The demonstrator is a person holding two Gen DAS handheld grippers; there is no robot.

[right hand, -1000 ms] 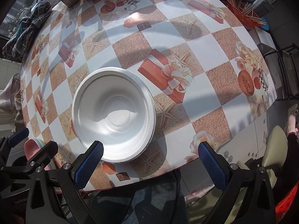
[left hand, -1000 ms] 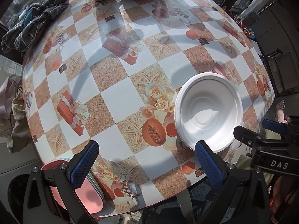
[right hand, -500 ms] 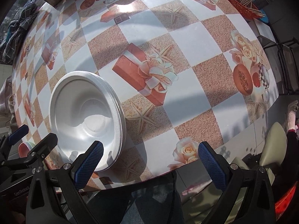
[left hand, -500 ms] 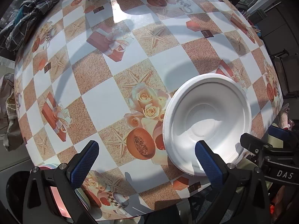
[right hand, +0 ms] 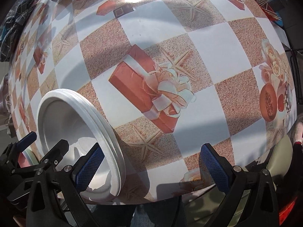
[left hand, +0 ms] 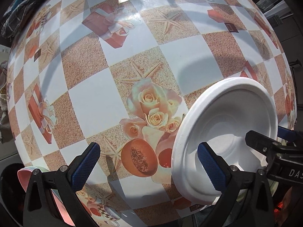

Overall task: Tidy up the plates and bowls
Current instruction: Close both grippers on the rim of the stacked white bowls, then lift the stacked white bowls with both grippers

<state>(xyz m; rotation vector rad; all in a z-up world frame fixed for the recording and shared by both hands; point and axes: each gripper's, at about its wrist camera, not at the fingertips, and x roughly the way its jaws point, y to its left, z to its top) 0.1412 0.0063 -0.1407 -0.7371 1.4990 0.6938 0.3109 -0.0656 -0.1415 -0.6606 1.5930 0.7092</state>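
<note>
Grippers both standing wide apart over the checkered, picture-printed vinyl tablecloth (left hand: 90,102), neither one clamped on anything. I am holding my left gripper (left hand: 149,164) so that its right blue-padded finger (left hand: 211,165) is lying in front of the white round foam bowl (left hand: 227,128); whether the pad is touching the foam I cannot tell. I am holding my right gripper (right hand: 151,167) with its left blue-padded finger (right hand: 89,170) in front of the same bowl's inside (right hand: 64,128), close behind the near rim. The bowl is sitting near the table's front edge, between my two tools, and its rim is showing layered ridges in the right wrist view, so it may be a nested stack rather than a single piece.

A pink plastic dish (left hand: 24,177) is peeking out behind my left gripper's left finger, at the table's near-left edge; a pale green rim seems to be lying under it.

Risks, as I am judging them:
- Foam is light and soft: closing hard on the rim could be denting or cracking it.
- A pinch catching only the top layer could be separating the stack and leaving the rest behind.
- With both tools crowding one bowl, their frames could be colliding.
- A sideways nudge could be sliding the bowl off the nearby table edge.
</note>
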